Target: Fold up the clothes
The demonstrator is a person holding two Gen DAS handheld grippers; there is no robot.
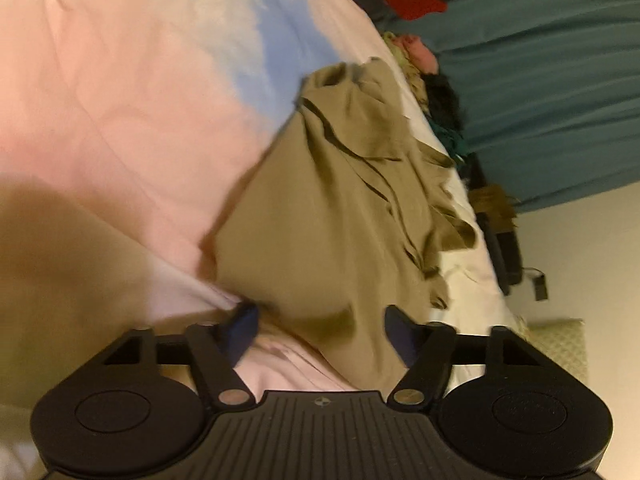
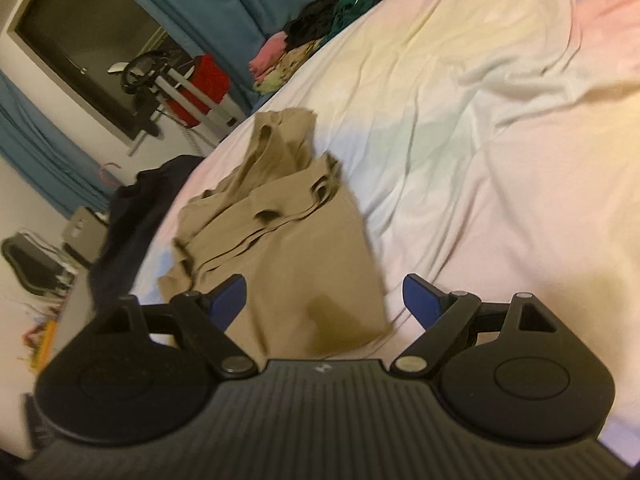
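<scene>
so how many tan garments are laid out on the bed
1. The tan garment lies crumpled on the bed sheet, ahead of both open grippers, left and right. The pile of clothes at the far edge may hide others.

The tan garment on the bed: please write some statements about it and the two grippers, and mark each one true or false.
1. The tan garment lies on the pale bedsheet. True.
2. The left gripper is shut on the garment. False: its jaws stand wide apart, with the cloth lying between them ungripped.
3. The right gripper is open. True.
4. The garment is already folded into a neat flat square. False: its far end is bunched and wrinkled.
5. A pile of other clothes lies at the far edge of the bed. True.
</scene>
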